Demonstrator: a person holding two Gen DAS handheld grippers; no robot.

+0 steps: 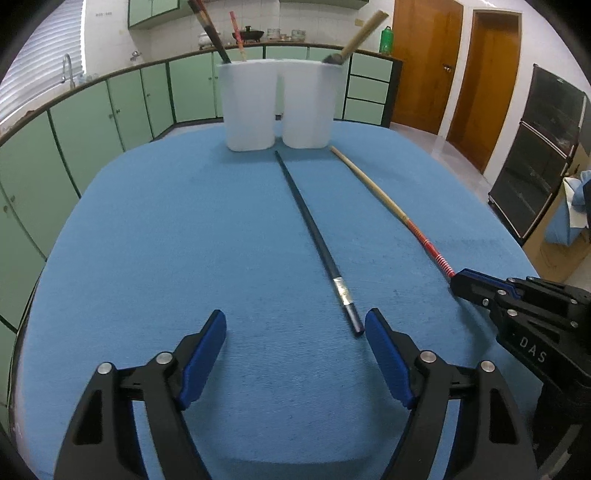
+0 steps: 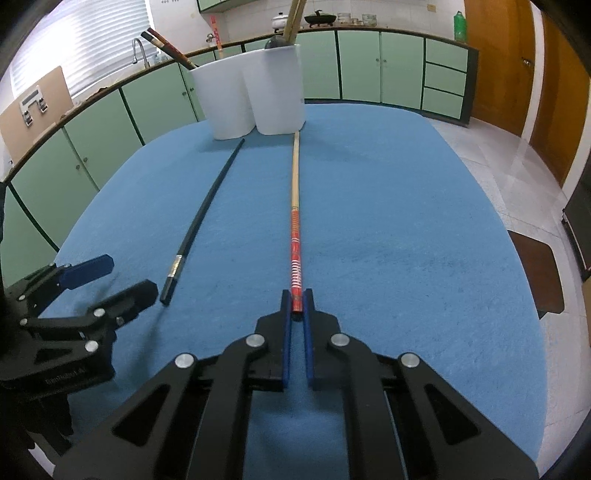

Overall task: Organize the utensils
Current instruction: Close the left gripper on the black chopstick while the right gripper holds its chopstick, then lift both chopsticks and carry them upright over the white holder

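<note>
Closest to us, our right claw (image 2: 297, 301) is clamped on the red-patterned end of the bamboo chopstick (image 2: 295, 192), its blue pads (image 2: 286, 332) pressed to either side while the rest of the stick lies on the blue desk (image 2: 406, 221). From the claw the chopstick runs straight ahead, its pale tip reaching the foot of the right white cup (image 2: 277, 88).

Our left claw (image 1: 295, 345) stands wide with nothing between its fingers; it hovers just above the desk. The black chopstick (image 1: 314, 236) lies a little ahead of it — the near end, with its silver band, sits just inside the right finger (image 1: 384, 354), not touching that we can tell. Its far tip points at the gap between the two cups.

Beyond both claws, the left white cup (image 1: 249, 107) holds a dark chopstick and a red one; the right cup holds a utensil with a bamboo handle (image 1: 364, 33).
</note>
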